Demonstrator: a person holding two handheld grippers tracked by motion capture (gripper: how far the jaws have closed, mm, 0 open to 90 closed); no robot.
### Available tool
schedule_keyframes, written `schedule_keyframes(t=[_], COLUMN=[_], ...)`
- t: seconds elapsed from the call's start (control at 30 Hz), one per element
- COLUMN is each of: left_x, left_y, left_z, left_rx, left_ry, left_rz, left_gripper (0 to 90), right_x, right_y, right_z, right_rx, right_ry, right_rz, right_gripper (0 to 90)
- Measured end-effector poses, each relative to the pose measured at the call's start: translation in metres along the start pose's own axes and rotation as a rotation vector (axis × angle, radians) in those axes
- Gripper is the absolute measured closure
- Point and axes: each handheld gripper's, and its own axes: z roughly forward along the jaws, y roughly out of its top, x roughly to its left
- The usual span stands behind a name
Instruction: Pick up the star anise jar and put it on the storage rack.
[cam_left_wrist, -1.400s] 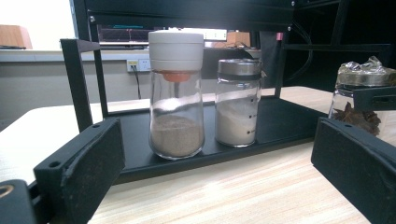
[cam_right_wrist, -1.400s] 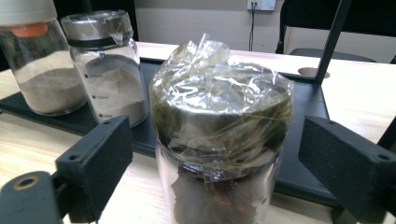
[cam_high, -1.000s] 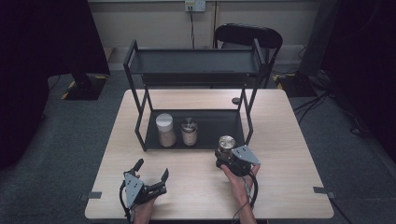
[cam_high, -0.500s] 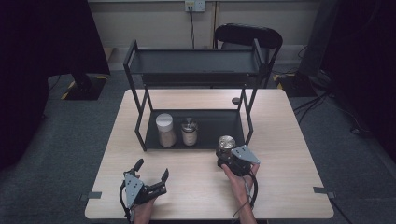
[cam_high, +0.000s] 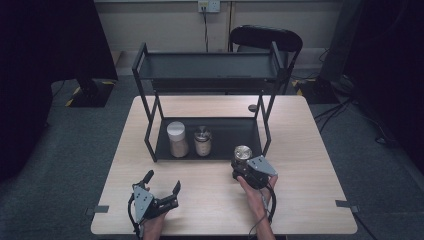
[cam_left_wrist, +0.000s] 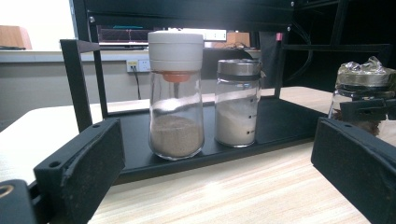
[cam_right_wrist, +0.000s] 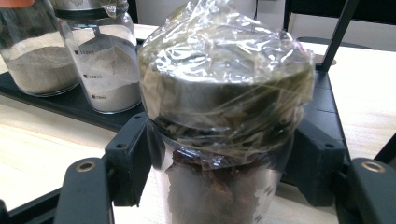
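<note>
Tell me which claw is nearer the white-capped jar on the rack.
Left. The left claw sits open on the table just in front of the white-capped jar; the right claw grips the wrapped jar further right.

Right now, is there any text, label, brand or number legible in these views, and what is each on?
No text can be read for certain.
Metal-lidded jar: printed scale marks with small figures beside them, too blurred to read.
Same jar in the left gripper view: tick marks only, no legible figures.
White-lidded jar: no lettering visible.
Film-wrapped jar, held in the right gripper: no label visible.
Black rack: no markings visible.
</note>
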Motion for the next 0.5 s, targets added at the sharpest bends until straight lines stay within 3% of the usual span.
schedule_keyframes(t=[0.5], left_x=[0.0001], left_y=[0.0], left_z=[0.0], left_rx=[0.0], left_ry=[0.0], left_rz=[0.0], left_gripper=[2.0], right_x=[-0.0033], right_y=[0.0013], right_z=[-0.0031], right_rx=[0.005], right_ry=[0.007], right_rz=[-0.001], right_gripper=[30.8])
